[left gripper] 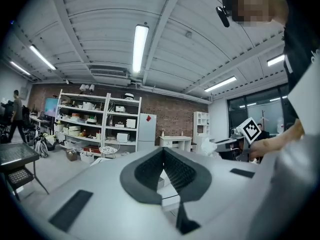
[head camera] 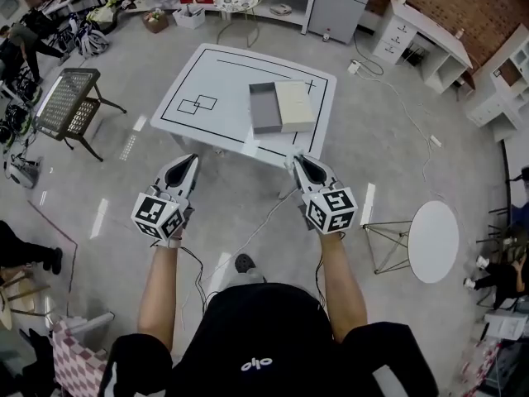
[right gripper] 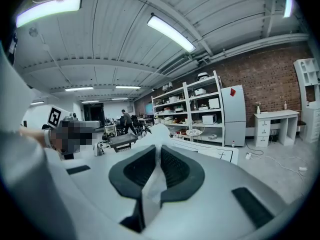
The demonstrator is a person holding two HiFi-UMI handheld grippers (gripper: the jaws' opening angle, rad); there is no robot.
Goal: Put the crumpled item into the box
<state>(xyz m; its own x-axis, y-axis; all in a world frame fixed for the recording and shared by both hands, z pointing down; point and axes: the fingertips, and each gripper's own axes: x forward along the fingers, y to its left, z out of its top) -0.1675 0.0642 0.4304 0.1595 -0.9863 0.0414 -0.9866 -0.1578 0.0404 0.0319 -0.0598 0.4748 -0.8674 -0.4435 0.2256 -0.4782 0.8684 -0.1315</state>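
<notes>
- Workshop-like lab hall: bare concrete floor (head camera: 397,164), red brick wall (right gripper: 270,79) at the far side.
- Ribbed ceiling (left gripper: 100,29) with strip lights (left gripper: 140,46).
- Open white shelves (left gripper: 95,119) crowded with gear; line-marked white table (head camera: 215,81).

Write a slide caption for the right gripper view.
Right gripper pinching a white crumpled item between its jaws, with shelves and a brick wall beyond.

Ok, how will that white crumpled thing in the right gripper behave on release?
Probably floppy and very light: the crumpled paper folds flat between the right gripper's pinched jaws. It may flutter or cling on release, so open low over the box.
</notes>
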